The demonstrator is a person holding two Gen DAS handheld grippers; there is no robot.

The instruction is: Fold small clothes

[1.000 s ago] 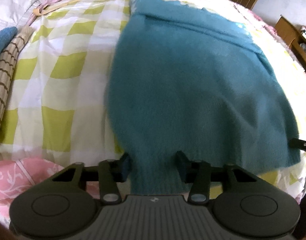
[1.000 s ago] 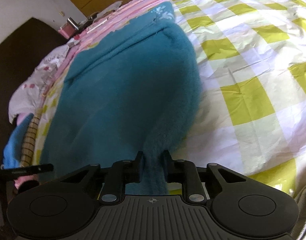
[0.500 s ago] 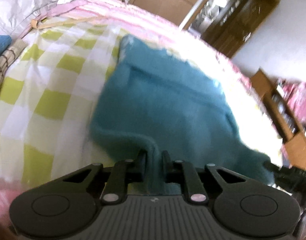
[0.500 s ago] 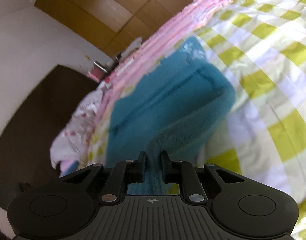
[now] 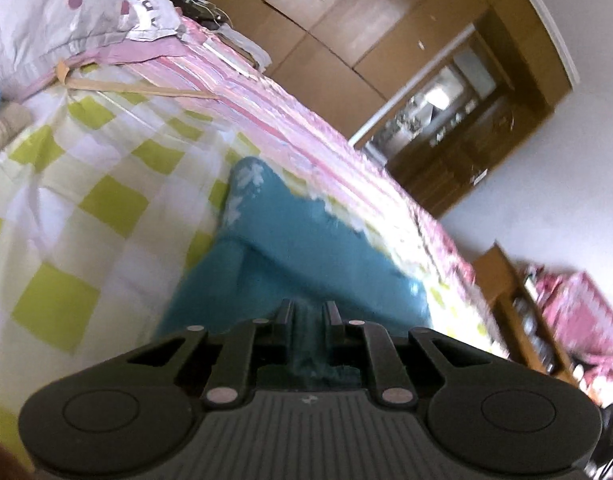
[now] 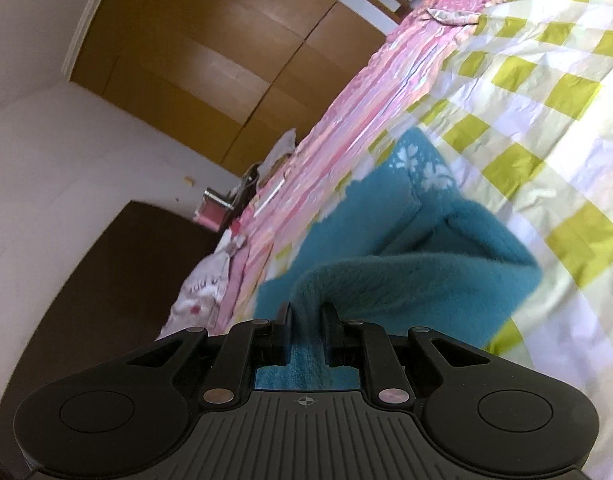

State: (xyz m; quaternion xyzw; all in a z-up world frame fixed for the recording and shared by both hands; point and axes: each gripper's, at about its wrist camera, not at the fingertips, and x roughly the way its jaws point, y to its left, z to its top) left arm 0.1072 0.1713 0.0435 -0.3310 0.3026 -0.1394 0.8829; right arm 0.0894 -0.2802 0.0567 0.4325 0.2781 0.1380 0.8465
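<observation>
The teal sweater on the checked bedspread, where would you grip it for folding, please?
Grip the teal sweater by its near hem corners, coming from the near side, as the left gripper and right gripper do: that edge lifts freely while the far end lies flat.

The left claw (image 5: 308, 312) points slightly downward, its jaws clamped tight on a pinch of teal cloth (image 5: 306, 264). The right claw (image 6: 306, 314) is angled likewise, its jaws pressed together on another fold of the cloth.

The sweater (image 5: 306, 264) lies on the checked sheet (image 5: 86, 200), wardrobe (image 5: 334, 40) behind.
</observation>
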